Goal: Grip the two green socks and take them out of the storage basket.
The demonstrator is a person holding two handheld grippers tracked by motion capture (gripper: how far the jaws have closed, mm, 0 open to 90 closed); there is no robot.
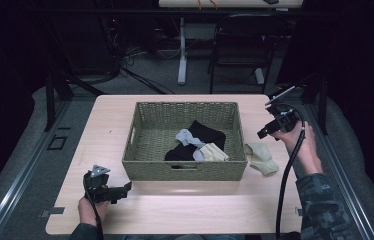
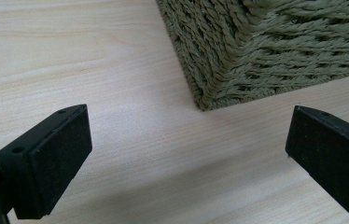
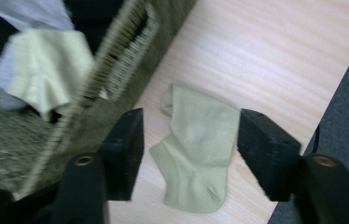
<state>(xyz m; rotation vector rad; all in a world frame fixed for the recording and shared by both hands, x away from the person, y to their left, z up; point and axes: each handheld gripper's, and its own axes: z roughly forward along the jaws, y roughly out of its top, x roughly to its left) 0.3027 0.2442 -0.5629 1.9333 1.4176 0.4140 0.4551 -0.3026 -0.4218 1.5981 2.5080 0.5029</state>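
Right tool point(image 1: 270, 131) hovers half-open, empty, above the sock point(image 1: 263, 158) at the basket's point(image 1: 185, 170) three o'clock — a careless grab could catch the wicker wall. Left tool point(image 1: 125, 188) wide open, empty.

No text, label, brand, number or sign can be read in any of the three views. The woven basket point(image 1: 185, 170) carries no tag with writing, the pale sock point(image 3: 196, 149) on the table shows no logo or print, and the wooden table point(image 1: 175, 210) has no sticker or mark with letters. The black bodies of the grippers also show no readable lettering. The patterned sleeve of the person has a print, but it forms no words.
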